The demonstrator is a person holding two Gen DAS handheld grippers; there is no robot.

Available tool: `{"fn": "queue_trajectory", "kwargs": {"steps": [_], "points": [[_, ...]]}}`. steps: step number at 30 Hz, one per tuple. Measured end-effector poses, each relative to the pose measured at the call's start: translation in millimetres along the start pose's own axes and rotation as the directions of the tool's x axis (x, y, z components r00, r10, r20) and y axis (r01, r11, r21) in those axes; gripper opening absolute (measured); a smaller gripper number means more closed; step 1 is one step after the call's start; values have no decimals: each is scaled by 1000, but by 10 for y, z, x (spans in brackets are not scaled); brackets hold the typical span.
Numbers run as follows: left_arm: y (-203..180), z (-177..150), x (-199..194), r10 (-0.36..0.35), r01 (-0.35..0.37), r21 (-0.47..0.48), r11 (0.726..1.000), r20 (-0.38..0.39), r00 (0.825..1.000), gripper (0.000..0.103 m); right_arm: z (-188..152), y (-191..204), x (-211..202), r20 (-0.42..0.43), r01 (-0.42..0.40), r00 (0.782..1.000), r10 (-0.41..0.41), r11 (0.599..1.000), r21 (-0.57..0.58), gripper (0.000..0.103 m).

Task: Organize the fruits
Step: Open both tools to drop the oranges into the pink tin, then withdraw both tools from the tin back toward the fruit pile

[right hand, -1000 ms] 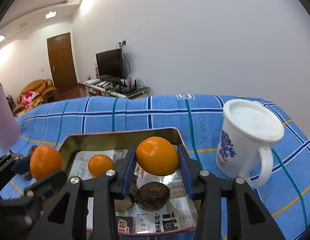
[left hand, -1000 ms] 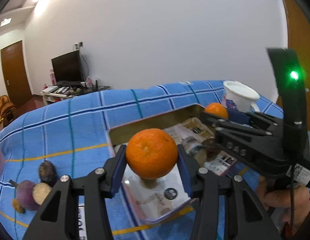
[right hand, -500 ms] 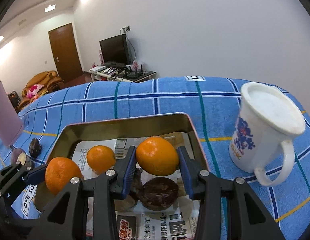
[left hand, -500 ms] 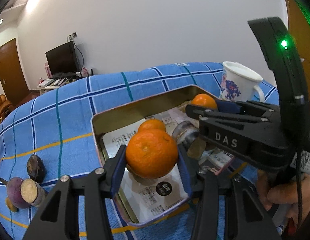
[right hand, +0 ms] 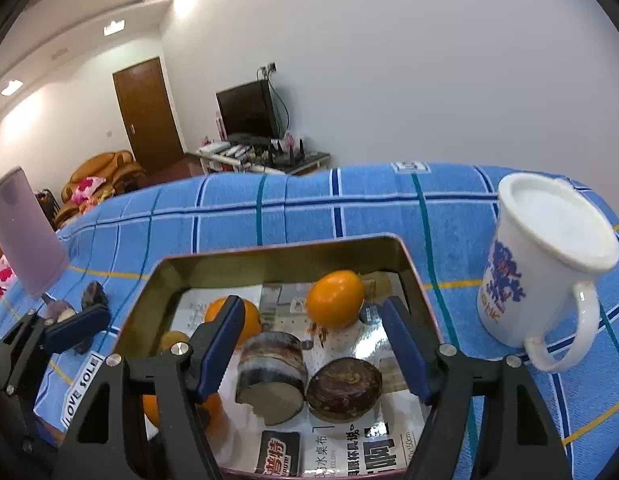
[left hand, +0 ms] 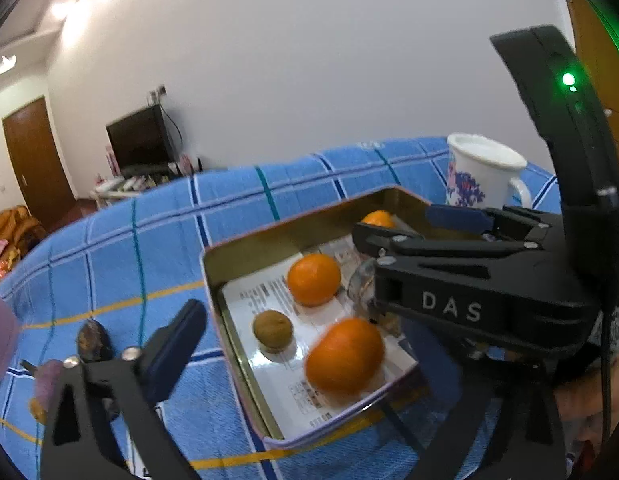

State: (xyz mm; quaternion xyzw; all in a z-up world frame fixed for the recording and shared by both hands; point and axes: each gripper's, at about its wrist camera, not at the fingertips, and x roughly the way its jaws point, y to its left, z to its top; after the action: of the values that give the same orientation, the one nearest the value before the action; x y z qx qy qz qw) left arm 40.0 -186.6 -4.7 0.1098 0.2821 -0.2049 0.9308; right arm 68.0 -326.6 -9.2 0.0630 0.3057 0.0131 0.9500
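Left gripper (left hand: 293,344) jaws opening, nothing between; blurred orange (left hand: 344,360) inside tin (left hand: 245,356). Right gripper (right hand: 313,344) jaws opening, empty; second orange (right hand: 335,298) in tin. Left: purple fruits (left hand: 94,340) on cloth (left hand: 149,240) outside.

We see the tin tray (right hand: 269,258) lying on the checked cloth (right hand: 301,216) that covers the counter. In the tray, on printed paper (right hand: 373,450), an orange (right hand: 336,299) sits toward the far right. A second orange (right hand: 251,314) lies left of it, two cut pieces (right hand: 271,378) side by side nearer us. The mug (right hand: 545,264) stands on the cloth right of the tray. A tall cup (right hand: 27,236) stands well left, with loose pieces (right hand: 94,294) between it and the tray. In the left view a third orange (left hand: 343,356) lies near the tray's front wall, a small round fruit (left hand: 272,330) just left of it.
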Motion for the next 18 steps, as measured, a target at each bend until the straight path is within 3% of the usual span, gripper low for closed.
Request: {"fn": "queue_trajectory", "kwargs": {"steps": [4,8,12,16,18], "points": [[41,18,-163,46,-46,5,999,87,995,103,25,-81,-289,160,51,985,-58,998,49,72],[302,46,-321,128,-115,-97,989,138,982,103,-29,-160,-548,298,147,938,-175,982,114,80],[552,24,-404,236,-206,-188,960,158,959,103,-60,-141,-563,314,159,930,-191,979,125,80],[634,-65,-420,325,-294,-184,938,167,931,103,-89,-51,-570,340,171,920,-193,981,95,80],[633,-104,-386,343,-316,-175,932,157,926,103,-116,9,-586,353,181,915,-196,981,77,80]]}}
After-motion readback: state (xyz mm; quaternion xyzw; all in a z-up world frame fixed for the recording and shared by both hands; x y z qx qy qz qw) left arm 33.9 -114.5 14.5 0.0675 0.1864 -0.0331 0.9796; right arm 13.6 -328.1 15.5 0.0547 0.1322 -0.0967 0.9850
